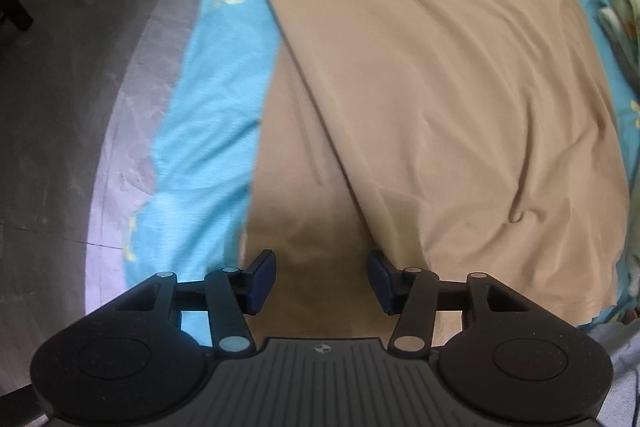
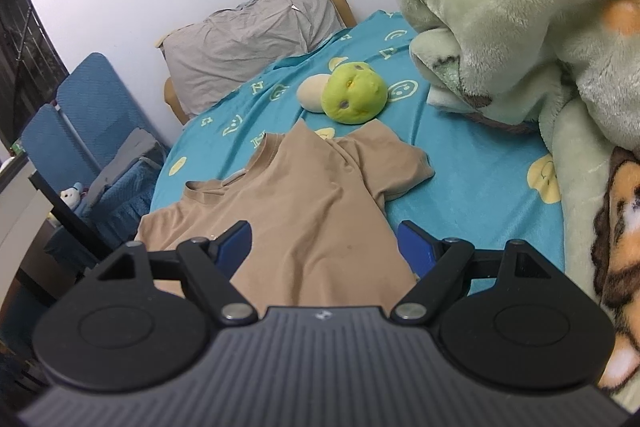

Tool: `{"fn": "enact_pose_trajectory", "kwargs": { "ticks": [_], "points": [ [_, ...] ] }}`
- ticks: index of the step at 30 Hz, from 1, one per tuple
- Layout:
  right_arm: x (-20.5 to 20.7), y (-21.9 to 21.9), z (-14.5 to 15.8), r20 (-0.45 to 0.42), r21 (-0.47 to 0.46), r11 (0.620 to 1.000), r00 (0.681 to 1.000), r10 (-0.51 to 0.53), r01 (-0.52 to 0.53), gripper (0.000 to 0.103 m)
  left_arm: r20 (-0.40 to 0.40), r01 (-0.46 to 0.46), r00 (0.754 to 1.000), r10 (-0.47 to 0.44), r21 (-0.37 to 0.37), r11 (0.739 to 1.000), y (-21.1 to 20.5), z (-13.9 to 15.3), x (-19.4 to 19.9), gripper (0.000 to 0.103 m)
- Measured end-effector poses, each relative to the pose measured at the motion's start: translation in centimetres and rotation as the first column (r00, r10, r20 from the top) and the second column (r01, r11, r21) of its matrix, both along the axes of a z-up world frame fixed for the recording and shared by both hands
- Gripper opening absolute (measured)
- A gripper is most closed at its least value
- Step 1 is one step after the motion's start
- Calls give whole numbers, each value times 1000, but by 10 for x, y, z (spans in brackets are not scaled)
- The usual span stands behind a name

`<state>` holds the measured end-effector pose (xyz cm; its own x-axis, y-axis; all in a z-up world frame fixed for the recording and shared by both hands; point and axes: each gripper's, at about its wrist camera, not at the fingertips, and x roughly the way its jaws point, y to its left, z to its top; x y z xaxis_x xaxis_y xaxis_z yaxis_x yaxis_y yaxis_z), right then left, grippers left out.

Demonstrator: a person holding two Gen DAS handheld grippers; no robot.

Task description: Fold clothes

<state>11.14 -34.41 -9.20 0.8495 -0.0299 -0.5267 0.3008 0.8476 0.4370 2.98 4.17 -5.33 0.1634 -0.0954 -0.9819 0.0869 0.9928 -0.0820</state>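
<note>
A tan T-shirt (image 1: 420, 87) lies spread on a blue bedsheet (image 1: 208, 99), with one side layer folded over along a diagonal edge. My left gripper (image 1: 322, 281) is open and empty, just above the shirt's near hem. In the right wrist view the shirt (image 2: 312, 211) shows its collar and one short sleeve pointing away. My right gripper (image 2: 324, 247) is open and empty, hovering over the shirt's body, with its blue pads (image 2: 236, 247) either side of the cloth.
A green round plush (image 2: 354, 93) and a beige one (image 2: 314, 93) lie beyond the collar. A large green plush toy (image 2: 520, 27) fills the right. A grey pillow (image 2: 248, 43) stands at the bed's head. Blue chairs (image 2: 80, 131) and the floor (image 1: 60, 147) lie left of the bed.
</note>
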Motion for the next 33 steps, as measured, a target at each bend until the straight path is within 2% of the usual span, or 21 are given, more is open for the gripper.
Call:
{"fn": "enact_pose_trajectory", "kwargs": {
  "ticks": [4, 5, 7, 8, 14, 18, 21, 25, 29, 31, 33],
  "points": [
    [-1, -3, 0, 0, 8, 1000, 1000, -9, 9, 82, 4, 19, 1000, -19, 44, 999, -15, -5, 1, 53],
    [-1, -3, -1, 0, 9, 1000, 1000, -10, 10, 82, 6, 18, 1000, -18, 33, 999, -14, 0, -1, 52],
    [-1, -5, -1, -1, 13, 1000, 1000, -13, 13, 82, 12, 16, 1000, -17, 11, 1000, -10, 10, -4, 26],
    [-1, -6, -1, -2, 16, 1000, 1000, -16, 16, 82, 14, 16, 1000, -16, 0, 1000, -9, 16, -5, 5],
    [-2, -10, -1, 3, 31, 999, 1000, -29, 29, 82, 42, 31, 999, -28, -54, 998, -1, 58, -16, 3],
    [-3, -13, 0, 8, 39, 999, 999, -36, 35, 82, 15, 2, 1000, 0, -95, 995, 13, 91, -19, 3],
    [-3, -16, 1, 11, 43, 998, 999, -44, 44, 82, -4, -30, 1000, 30, -54, 998, 26, 83, -10, 3],
    [-4, -23, 5, 24, 41, 997, 998, -59, 58, 82, -48, -76, 996, 80, 75, 994, 47, 64, 10, 3],
    [-7, -27, 15, 34, 14, 1000, 999, -16, 16, 82, -42, -38, 998, 44, 137, 990, 37, 70, 16, 4],
    [-10, -27, 21, 35, -10, 1000, 999, 18, -18, 82, -13, -21, 1000, 23, 130, 991, 35, 79, 11, 9],
    [-13, -26, 27, 39, -44, 998, 998, 43, -41, 82, 21, -19, 1000, 16, 112, 994, 33, 92, 8, 27]
  ]
}}
